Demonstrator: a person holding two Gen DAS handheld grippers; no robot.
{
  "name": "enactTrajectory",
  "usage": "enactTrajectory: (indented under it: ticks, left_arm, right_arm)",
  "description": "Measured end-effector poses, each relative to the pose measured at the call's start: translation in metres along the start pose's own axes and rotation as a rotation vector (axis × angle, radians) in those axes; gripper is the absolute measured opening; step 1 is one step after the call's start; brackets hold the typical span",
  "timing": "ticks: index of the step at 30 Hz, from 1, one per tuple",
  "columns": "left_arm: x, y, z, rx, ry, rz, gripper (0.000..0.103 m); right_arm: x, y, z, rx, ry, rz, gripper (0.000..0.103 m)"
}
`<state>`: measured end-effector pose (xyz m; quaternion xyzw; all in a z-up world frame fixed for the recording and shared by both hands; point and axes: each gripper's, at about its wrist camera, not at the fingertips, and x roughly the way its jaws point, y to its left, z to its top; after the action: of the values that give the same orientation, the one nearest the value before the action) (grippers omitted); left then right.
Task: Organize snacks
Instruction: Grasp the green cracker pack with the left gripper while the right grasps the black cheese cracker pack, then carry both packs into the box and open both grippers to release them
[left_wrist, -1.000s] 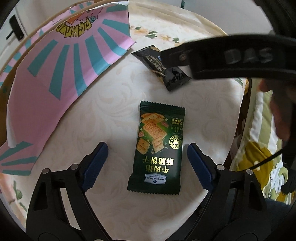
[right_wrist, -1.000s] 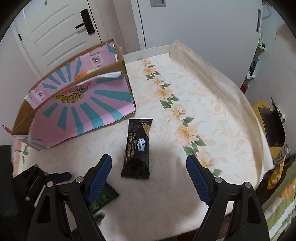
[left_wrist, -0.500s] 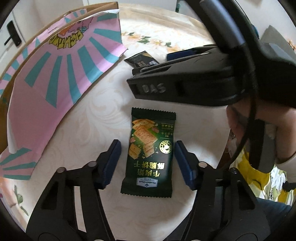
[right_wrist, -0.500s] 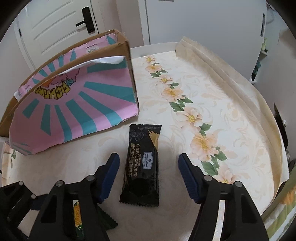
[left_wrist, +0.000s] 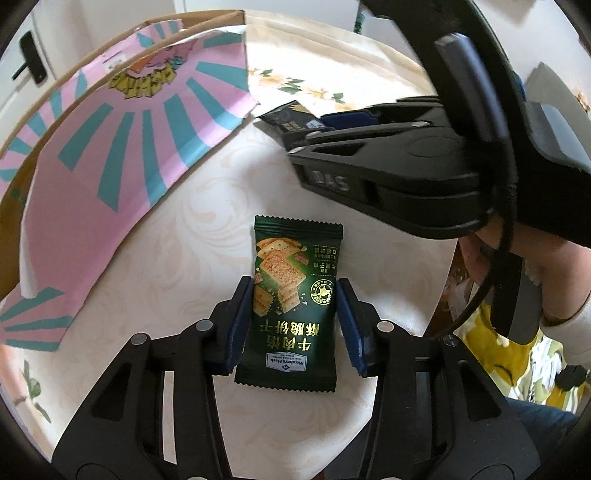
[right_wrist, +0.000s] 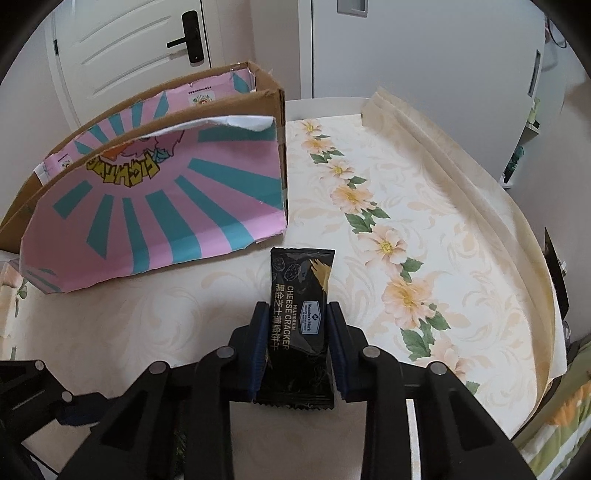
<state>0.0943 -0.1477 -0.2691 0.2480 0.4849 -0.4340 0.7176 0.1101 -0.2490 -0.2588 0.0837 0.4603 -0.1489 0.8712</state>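
Left tool is pressing both blue pads against a flat packet's side edges. Right tool is doing likewise, its body crossing the left view's upper right.

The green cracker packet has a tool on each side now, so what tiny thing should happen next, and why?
Probably lift it a little. The left tool has its pads against both edges of the green cracker packet, which lies flat on the tablecloth beside the pink box.
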Motion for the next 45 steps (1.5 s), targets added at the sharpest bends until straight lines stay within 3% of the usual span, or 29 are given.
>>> enactTrajectory:
  ticks: [7, 11, 20, 27, 34, 40, 45]
  left_arm:
    - [-0.027, 0.014, -0.004, -0.07, -0.026, 0.006, 0.041]
    - [-0.045, 0.028, 0.004, -0.158, -0.061, 0.002, 0.041]
    - [-0.117, 0.05, 0.022, -0.334, -0.205, 0.078, 0.041]
    - [-0.159, 0.066, 0.054, -0.456, -0.306, 0.137, 0.041]
    - [-0.192, 0.114, 0.062, -0.607, -0.375, 0.191, 0.041]
    - [-0.189, 0.155, 0.066, -0.661, -0.356, 0.219, 0.041]
    - [-0.173, 0.184, 0.067, -0.689, -0.326, 0.191, 0.041]
  right_arm:
    - [-0.019, -0.004, 0.004, 0.006, -0.017, 0.009, 0.028]
    - [-0.036, -0.009, 0.014, 0.008, -0.028, 0.019, 0.028]
    - [-0.081, -0.02, 0.056, -0.045, -0.087, 0.081, 0.028]
    - [-0.117, -0.014, 0.094, -0.154, -0.158, 0.184, 0.028]
    - [-0.126, 0.005, 0.135, -0.269, -0.19, 0.314, 0.028]
    - [-0.112, 0.03, 0.16, -0.277, -0.157, 0.389, 0.028]
    - [-0.094, 0.054, 0.172, -0.273, -0.106, 0.42, 0.028]
